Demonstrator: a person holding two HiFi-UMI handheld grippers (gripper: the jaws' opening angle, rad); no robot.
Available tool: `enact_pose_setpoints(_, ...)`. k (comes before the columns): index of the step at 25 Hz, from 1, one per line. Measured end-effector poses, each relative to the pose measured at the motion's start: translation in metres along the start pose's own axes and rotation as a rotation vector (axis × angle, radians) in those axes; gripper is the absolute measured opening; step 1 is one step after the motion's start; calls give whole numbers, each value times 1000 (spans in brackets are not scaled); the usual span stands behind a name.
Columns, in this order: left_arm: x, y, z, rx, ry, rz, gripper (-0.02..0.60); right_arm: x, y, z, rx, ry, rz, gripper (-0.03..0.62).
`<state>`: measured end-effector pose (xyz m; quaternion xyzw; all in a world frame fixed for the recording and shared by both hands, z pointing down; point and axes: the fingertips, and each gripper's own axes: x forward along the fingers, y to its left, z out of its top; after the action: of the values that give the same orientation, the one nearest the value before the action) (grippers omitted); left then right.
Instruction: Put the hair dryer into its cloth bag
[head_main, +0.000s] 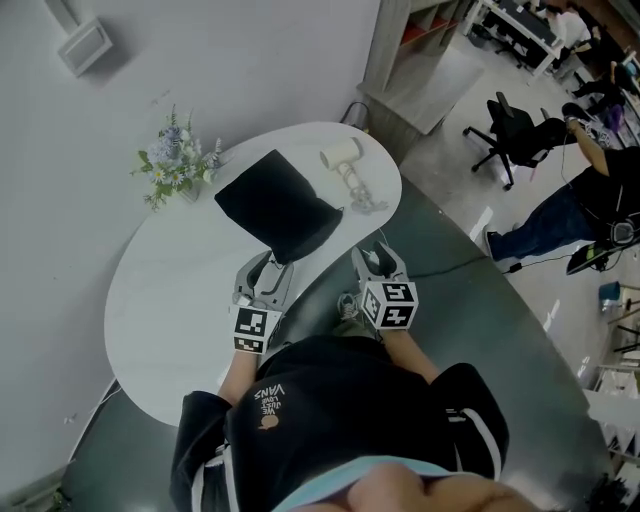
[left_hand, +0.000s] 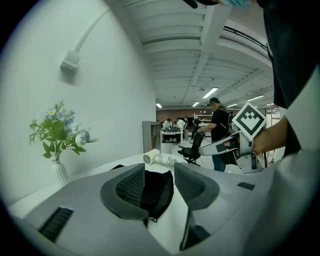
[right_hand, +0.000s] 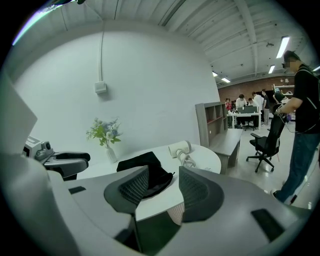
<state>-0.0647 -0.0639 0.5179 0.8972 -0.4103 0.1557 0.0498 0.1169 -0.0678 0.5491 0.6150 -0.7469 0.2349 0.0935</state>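
Two grippers, left (head_main: 268, 264) and right (head_main: 378, 256), jaws apart, empty, at counter (head_main: 170, 310) edge. Black cloth bag (head_main: 278, 205) lies limp: pinch its near hem. White hair dryer (head_main: 340, 154) beside it, rigid, probably slick: grab the handle.

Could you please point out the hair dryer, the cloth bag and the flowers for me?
hair dryer (head_main: 340, 154): head view, on its barrel.
cloth bag (head_main: 272, 203): head view, middle of the cloth.
flowers (head_main: 178, 158): head view, on the blooms.
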Motion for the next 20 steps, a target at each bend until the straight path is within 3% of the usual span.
enact_pose_setpoints(20,77,12,-44,5,179,163,275,146,-76,21,-201,158,99,218)
